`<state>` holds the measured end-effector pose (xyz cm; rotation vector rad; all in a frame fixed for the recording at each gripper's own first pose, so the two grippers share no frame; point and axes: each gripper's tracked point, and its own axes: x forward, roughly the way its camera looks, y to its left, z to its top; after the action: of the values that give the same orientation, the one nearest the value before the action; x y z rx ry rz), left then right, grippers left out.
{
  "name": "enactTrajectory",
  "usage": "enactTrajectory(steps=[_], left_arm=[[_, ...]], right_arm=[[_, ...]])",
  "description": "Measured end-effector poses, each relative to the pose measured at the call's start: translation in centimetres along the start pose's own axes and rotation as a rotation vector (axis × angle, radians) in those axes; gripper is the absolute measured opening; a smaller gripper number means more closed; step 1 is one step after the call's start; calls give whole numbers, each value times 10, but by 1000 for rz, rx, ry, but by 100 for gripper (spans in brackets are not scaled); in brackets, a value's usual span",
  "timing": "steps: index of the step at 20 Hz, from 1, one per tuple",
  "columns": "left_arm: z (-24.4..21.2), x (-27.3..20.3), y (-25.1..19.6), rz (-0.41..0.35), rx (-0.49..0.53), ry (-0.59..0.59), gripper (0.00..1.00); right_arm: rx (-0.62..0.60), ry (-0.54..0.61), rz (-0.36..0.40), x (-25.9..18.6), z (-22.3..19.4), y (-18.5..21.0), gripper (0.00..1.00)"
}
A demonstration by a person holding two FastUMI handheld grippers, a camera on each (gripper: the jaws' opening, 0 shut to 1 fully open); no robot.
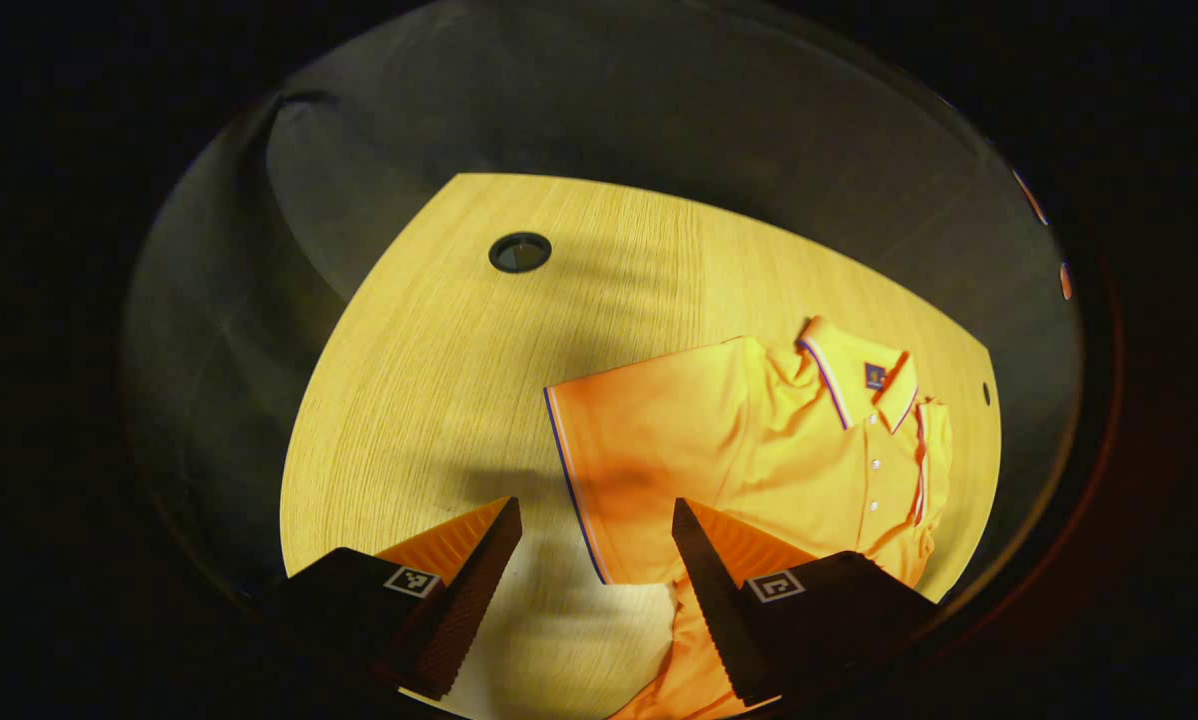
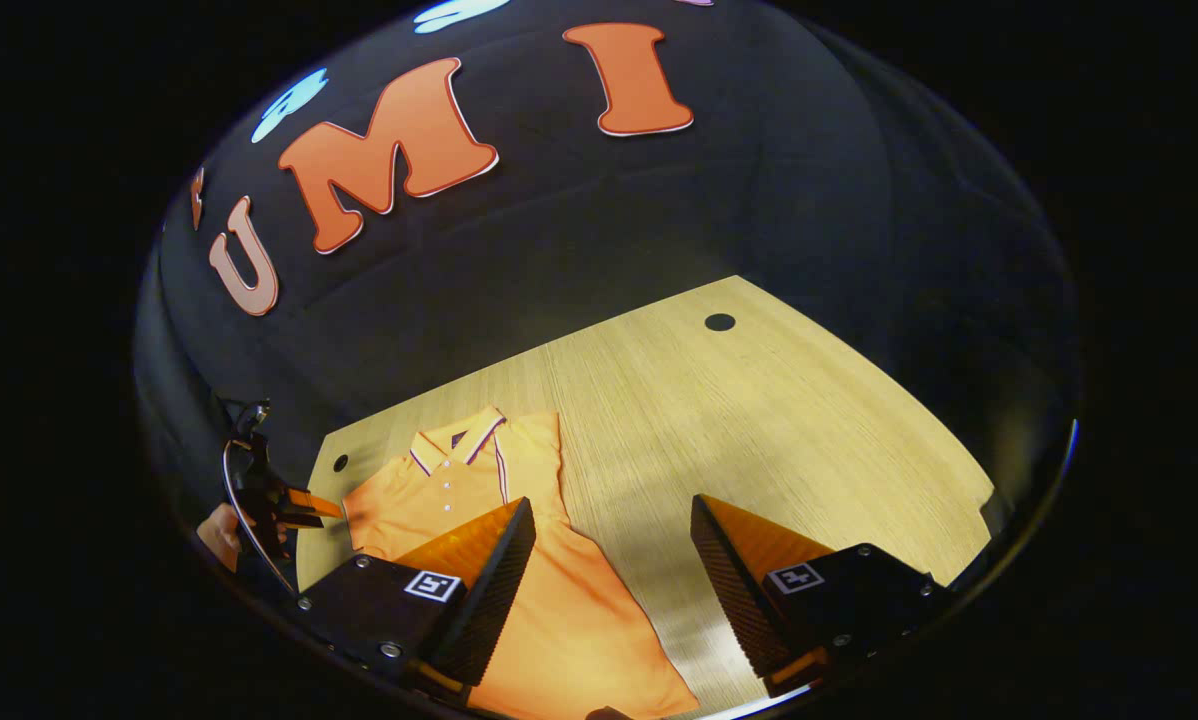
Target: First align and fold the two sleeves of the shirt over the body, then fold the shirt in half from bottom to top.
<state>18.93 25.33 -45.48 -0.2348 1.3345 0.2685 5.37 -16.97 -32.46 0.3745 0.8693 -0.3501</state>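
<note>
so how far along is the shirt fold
Looks done: in the right gripper view one sleeve is folded over the shirt. In hand: nothing; the left gripper and right gripper hover open. Left: the other sleeve, spread flat, then the bottom-to-top fold.

The left hand-held gripper was held with its fingers spread wide apart, nothing gripped between them. The right hand-held gripper was likewise held open and empty. In the right gripper view, the left hand-held gripper was seen farther off, grasped by a hand.
</note>
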Motion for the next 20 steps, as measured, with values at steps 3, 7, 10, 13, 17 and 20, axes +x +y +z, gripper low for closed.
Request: enactTrajectory(steps=[3,7,10,13,17,20], left_arm=[[6,22,2,27,19,62,92],[4,38,0,56,49,132,66],[6,40,-12,49,49,136,44],[-2,37,-19,19,62,159,19],[12,20,-20,-13,80,96,9],[25,-4,-38,-28,144,37,9]], right_arm=[[-8,-44,-48,-27,-4,-10,96],[31,-84,-77,-54,-1,-23,96],[28,-99,-102,-62,5,-36,96],[13,-106,-109,-60,12,-48,96],[34,-122,-89,-51,25,-53,96],[24,-117,-72,-44,27,-54,96]])
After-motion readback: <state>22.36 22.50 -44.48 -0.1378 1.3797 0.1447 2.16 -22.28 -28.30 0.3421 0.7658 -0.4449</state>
